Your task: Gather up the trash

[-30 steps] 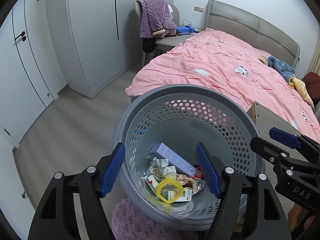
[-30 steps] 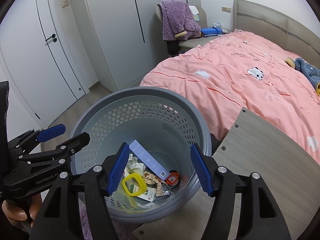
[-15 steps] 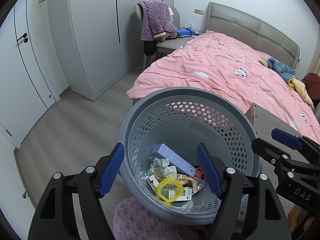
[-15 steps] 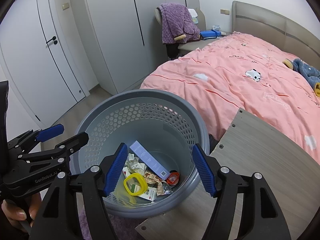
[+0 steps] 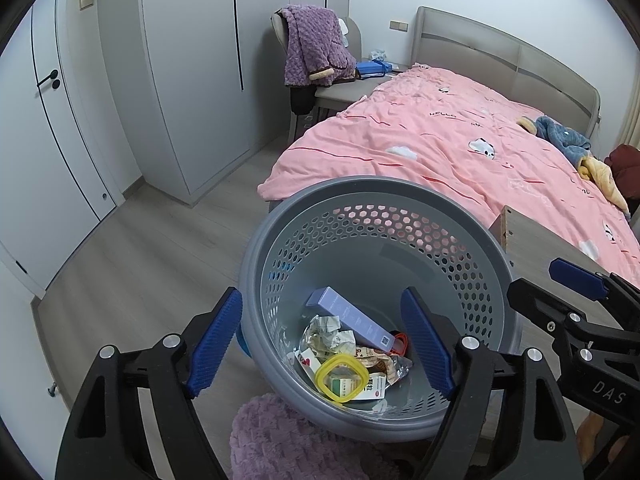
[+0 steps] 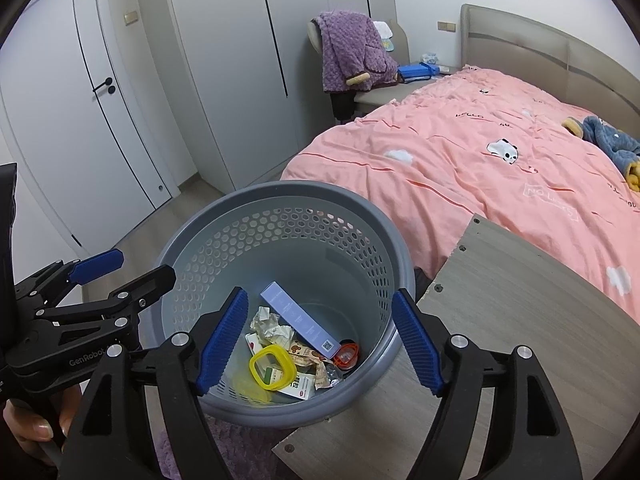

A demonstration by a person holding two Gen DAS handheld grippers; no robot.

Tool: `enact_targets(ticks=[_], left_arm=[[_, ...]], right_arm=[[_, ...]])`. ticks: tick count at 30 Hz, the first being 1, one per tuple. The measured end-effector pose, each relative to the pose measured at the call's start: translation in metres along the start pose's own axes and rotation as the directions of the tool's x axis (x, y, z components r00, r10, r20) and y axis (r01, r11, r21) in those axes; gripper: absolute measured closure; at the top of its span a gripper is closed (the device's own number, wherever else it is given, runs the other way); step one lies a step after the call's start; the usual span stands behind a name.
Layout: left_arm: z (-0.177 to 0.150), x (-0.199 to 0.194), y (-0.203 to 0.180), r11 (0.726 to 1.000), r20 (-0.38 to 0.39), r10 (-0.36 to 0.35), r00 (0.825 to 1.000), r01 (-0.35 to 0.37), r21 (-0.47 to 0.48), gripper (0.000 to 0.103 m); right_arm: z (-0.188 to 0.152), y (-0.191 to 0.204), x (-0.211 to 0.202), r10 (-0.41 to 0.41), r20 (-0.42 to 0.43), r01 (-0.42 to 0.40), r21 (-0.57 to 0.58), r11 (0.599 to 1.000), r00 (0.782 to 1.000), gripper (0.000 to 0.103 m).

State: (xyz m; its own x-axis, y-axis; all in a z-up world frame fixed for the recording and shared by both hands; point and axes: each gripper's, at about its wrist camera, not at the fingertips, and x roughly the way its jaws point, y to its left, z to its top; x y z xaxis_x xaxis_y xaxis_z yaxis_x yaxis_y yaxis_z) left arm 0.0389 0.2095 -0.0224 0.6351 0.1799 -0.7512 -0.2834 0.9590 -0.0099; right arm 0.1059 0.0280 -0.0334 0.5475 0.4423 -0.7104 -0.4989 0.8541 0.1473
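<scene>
A grey perforated waste basket (image 5: pixel 360 190) stands on the floor beside the bed; it also shows in the right wrist view (image 6: pixel 280 192). Inside lie a lilac box (image 5: pixel 352 318), crumpled paper (image 5: pixel 328 336), a yellow ring lid (image 5: pixel 342 376) and wrappers. The right wrist view shows the same box (image 6: pixel 298 320) and yellow ring (image 6: pixel 272 366). My left gripper (image 5: pixel 322 344) is open and empty above the basket's near rim. My right gripper (image 6: pixel 320 338) is open and empty above the basket too. Each gripper shows in the other's view.
A bed with a pink duvet (image 5: pixel 460 148) lies behind the basket. A wooden board (image 6: pixel 520 320) lies at the basket's right. A chair with a purple robe (image 5: pixel 316 52) stands at the back. White wardrobes (image 5: pixel 188 80) line the left. A purple fluffy fabric (image 5: pixel 280 440) lies below.
Both grippers have drawn back and up a little from the basket, so it looks smaller and lower in both views. The trash inside has not moved.
</scene>
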Motion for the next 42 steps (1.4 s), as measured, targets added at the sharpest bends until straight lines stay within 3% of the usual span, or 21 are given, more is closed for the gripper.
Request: enact_targets(ticks=[7,42], left_arm=[[-0.0005,-0.0036,0.0017,1.000,-0.002,0.009,1.000,-0.009,-0.004,0.022],[0.0001,-0.0026,-0.0016,0.999,-0.006,0.053,0.999,-0.053,-0.001,0.020]], right_arm=[[-0.0007,-0.0031,-0.0030,0.001,0.011,-0.001,0.010,1.000,1.000,0.025],[-0.0034,-0.0068,-0.0026,0.003,0.010,-0.003,0.020,1.000,1.000,0.025]])
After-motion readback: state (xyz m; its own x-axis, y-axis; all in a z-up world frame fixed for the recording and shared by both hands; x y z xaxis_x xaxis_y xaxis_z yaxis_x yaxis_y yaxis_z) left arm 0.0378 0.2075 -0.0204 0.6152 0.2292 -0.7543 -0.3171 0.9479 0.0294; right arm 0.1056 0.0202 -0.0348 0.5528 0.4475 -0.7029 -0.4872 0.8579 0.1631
